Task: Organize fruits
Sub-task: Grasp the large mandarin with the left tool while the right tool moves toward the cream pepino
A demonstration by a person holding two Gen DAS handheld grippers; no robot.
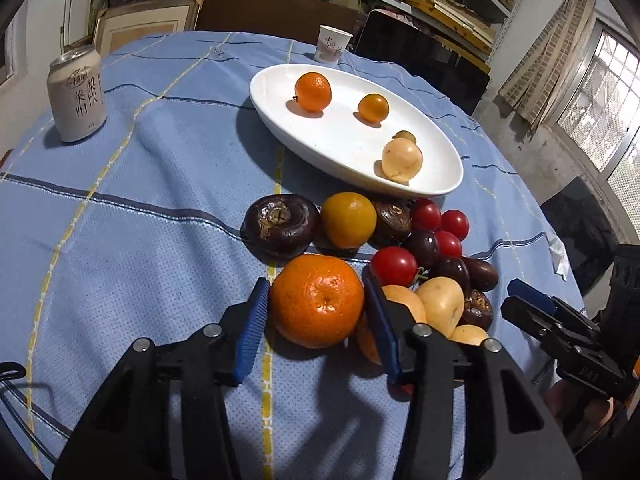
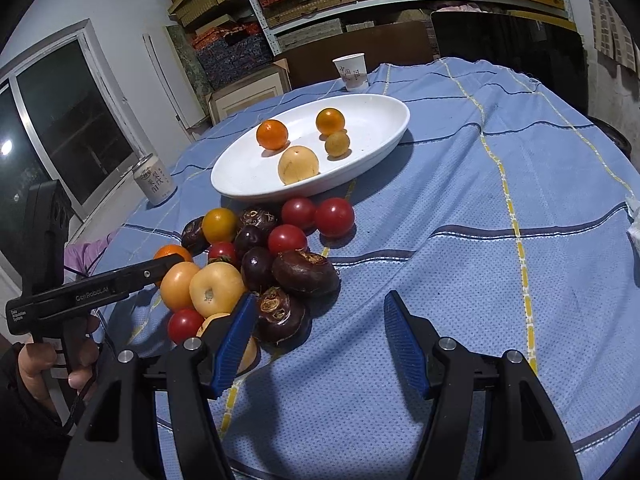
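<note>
A white oval plate point(image 1: 344, 152) point(image 2: 368, 112) holds two small oranges, a pale yellow fruit point(image 1: 401, 160) and a small greenish one. In front of it lies a pile of fruit: cherry tomatoes point(image 2: 334, 217), dark water chestnuts point(image 1: 280, 226), yellow fruits point(image 2: 216, 289) and a large mandarin point(image 1: 317, 301). My left gripper point(image 1: 316, 328) is open with its jaws on either side of the mandarin, close to its skin; the fruit rests on the cloth. My right gripper point(image 2: 320, 344) is open and empty, just right of the pile, its left finger point(image 2: 234, 336) beside a water chestnut point(image 2: 280, 316).
A drink can point(image 1: 78, 96) stands at the left of the blue checked tablecloth point(image 1: 140, 240). A paper cup point(image 1: 334, 45) stands behind the plate. Shelves with boxes are behind the table. A crumpled tissue point(image 1: 560, 256) lies at the table's right edge.
</note>
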